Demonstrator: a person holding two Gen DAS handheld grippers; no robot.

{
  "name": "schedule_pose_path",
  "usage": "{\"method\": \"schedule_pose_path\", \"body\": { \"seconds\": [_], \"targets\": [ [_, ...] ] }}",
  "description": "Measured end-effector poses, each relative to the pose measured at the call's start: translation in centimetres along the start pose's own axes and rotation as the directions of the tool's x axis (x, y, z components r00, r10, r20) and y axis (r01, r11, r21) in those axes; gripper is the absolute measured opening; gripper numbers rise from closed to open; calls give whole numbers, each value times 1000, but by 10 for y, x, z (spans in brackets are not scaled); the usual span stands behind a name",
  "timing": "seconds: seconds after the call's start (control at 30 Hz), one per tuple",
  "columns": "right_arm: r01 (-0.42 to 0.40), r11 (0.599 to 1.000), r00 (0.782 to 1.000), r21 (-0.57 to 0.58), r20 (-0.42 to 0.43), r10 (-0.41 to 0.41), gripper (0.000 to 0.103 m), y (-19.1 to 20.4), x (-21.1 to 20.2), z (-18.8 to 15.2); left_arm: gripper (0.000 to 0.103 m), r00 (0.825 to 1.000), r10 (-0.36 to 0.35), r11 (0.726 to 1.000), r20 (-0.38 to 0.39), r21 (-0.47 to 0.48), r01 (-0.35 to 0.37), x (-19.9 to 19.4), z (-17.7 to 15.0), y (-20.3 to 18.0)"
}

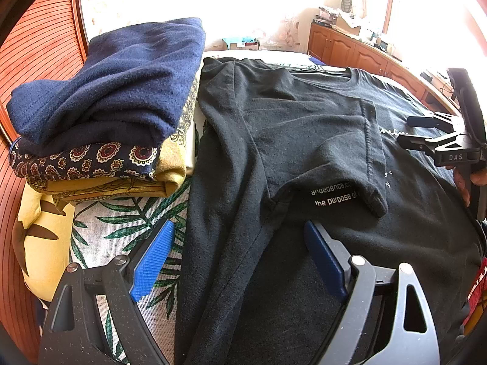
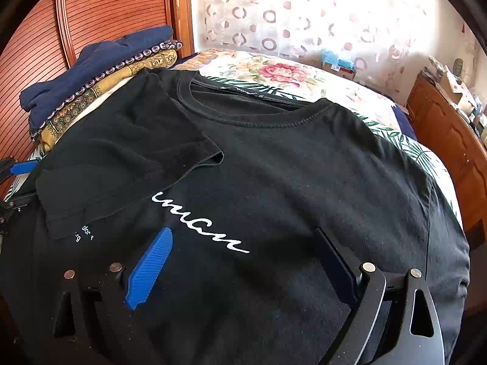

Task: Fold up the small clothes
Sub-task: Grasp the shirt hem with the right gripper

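Nearest, left gripper and right gripper are both hovering released, holding nothing, over a black T-shirt lying on the bed, one sleeve folded inward. Farther left, folded clothes are sitting stacked.

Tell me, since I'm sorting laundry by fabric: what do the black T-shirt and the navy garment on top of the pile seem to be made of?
Black T-shirt: probably cotton jersey, matte, with a fine knit surface and ribbed collar. Navy garment: looks like fleece or brushed knit, with a fuzzy nap and thick soft folds. Neither is certain.
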State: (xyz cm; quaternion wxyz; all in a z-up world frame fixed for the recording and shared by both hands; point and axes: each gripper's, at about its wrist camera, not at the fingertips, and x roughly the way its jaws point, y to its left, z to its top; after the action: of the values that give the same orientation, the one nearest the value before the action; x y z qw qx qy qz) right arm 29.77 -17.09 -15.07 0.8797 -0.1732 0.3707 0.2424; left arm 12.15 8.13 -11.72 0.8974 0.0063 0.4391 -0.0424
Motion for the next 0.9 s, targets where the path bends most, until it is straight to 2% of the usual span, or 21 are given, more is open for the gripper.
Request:
{"method": "schedule_pose_path", "body": {
  "seconds": [0.2,0.37,0.53,0.63,0.9],
  "targets": [
    [14,1000,1000,1,-17,-14,94,1,-2,0,87,1000,0,1000,0,0,0,0,0,0],
    [-1,999,1000,34,-11,2,92,-14,-18,-9,87,1000,0,1000,0,0,0,0,0,-1],
    [35,996,998,81,41,-38,92,-49,-58,-28,87,1000,0,1000,0,0,0,0,0,0],
    [101,987,992,126,57,-109,92,-79,-81,-43,87,1000,0,1000,1,0,0,0,0,0],
    [229,934,972,276,-21,-232,91,-161,-108,-102,87,1000,0,1000,0,0,0,0,0,0]
  ]
}}
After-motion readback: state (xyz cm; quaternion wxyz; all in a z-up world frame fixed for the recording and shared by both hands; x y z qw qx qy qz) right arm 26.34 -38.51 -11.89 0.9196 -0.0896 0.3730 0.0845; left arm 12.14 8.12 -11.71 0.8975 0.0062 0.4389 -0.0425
